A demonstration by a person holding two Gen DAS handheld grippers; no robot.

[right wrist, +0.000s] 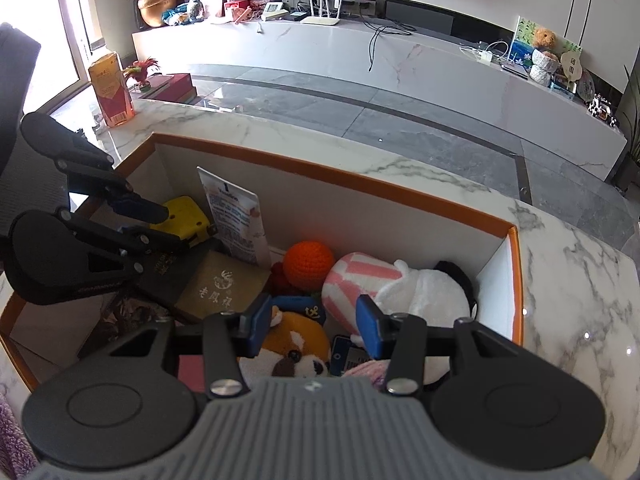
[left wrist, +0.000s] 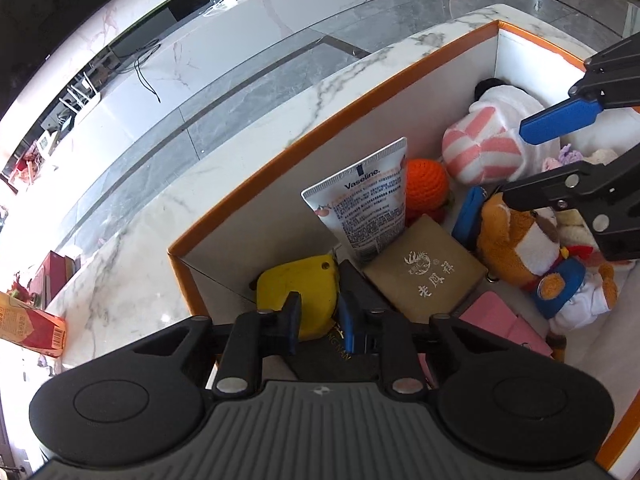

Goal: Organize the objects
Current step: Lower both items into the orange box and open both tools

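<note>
Orange-rimmed box (right wrist: 400, 190) sits on the marble worktop (right wrist: 560, 280) and already carries the lot; it serves as landmark. Against its far wall, a Vaseline tube (left wrist: 364, 204) stands on end, leaning; just beside it on the right-hand side a crocheted orange ball (left wrist: 426, 186), then a pink-and-white striped plush (left wrist: 484, 152) running into the far right corner. Nearer the middle: a tan gift box (left wrist: 424, 276) with a printed emblem, a plush dog in a blue cap (right wrist: 296, 344), a pink case (left wrist: 504, 320) toward the near wall. In the far left corner, a yellow tape-measure-like thing (left wrist: 298, 296). Left claw (left wrist: 320, 320) hangs over that corner, jaws narrow with a small gap, and apparently empty, though the gap sits right over the yellow item and a dark box, so contact cannot be ruled out. Right claw (right wrist: 312, 322) is spread wide above the plush dog, holding nothing. Risks, as judged: the tube is balanced and any nudge to the tan box or the yellow item could topple it; the two claws work close together inside one box and may knock each other; a grab at the dog could snag the neighbouring blue items or the striped plush, since all lie touching. Hard to read: the dark box under the left claw shows only a strip of gold lettering; the near wall of the box is hidden by both claw bodies; the small lilac and blue things by the dog are cut off and not identifiable.
</note>
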